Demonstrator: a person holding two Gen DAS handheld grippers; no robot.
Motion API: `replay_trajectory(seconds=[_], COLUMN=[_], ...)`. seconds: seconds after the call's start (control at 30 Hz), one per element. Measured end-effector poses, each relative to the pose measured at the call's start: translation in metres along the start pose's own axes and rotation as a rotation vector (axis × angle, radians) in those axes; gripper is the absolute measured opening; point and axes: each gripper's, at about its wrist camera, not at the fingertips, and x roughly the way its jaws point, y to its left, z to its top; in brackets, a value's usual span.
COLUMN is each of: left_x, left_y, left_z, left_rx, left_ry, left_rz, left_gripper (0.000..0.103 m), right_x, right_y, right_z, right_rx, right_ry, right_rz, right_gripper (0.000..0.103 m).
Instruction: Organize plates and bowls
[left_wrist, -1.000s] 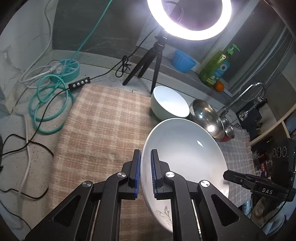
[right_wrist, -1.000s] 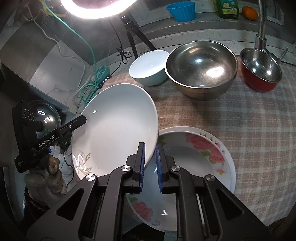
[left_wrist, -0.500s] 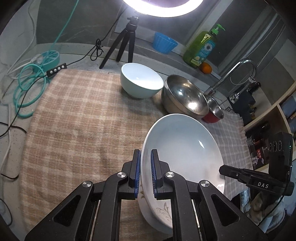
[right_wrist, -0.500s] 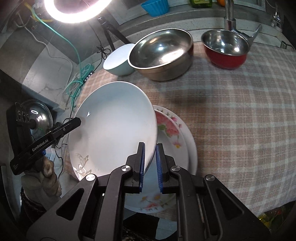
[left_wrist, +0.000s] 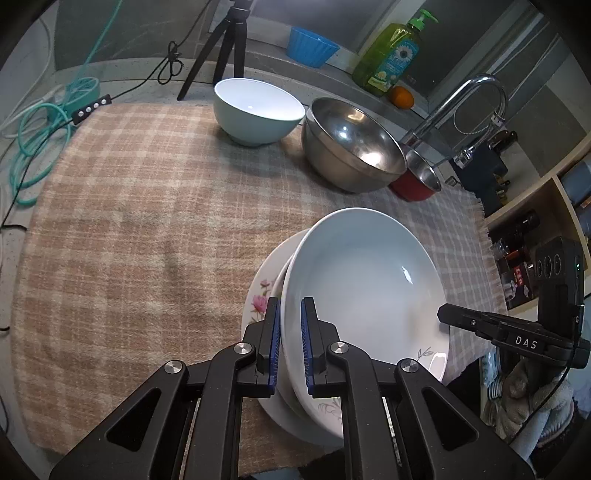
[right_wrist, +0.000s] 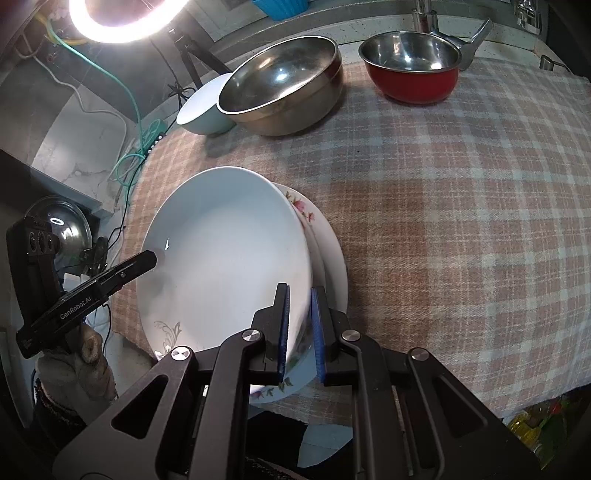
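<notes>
Both grippers clamped on one white plate (left_wrist: 364, 288), held between them over the floral plate (left_wrist: 264, 295) on the checked cloth (left_wrist: 147, 221) covering the desk.

Left gripper (left_wrist: 289, 345): fingers nearly closed, blue pads pinching the plate's left rim; plate body spreads ahead and to the right of these fingers. Right gripper (right_wrist: 300, 330): same, narrow gap, pads on the right rim; plate (right_wrist: 225, 258) spreads ahead and to the left.

Key relation: white plate is tilted, not flat. Its far edge looks low over the floral plate (right_wrist: 317, 236), which sticks out as a crescent beyond the fingers on each side. It is round, so no long axis; the grip line runs rim to rim across it. Neither hand is nearer; each has its own edge. Judgement: next is to lower and level it until it nests, then let go. The offset looks small.

Hard to tell: whether the plates already touch. The contact line is hidden under the white plate and behind the fingers. The floral plate's near edge is cut off by the gripper bodies.

Well ahead of the fingers: teal bowl (left_wrist: 256, 110), steel bowl (left_wrist: 351, 147), red pan (right_wrist: 412, 66), untouched.
</notes>
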Motion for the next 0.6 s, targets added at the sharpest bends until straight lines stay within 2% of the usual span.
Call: replay_trajectory(seconds=[0.6], left_x=[0.0052], left_y=[-0.0019], left_z=[-0.0034], left_rx=[0.023], left_ry=[0.034], left_rz=[0.028], left_gripper=[0.009], right_x=[0.0082], right_y=[0.0022], right_z=[-0.0059], right_rx=[-0.019], right_ry=[0.021], right_rz=[-0.032], right_gripper=[0.012])
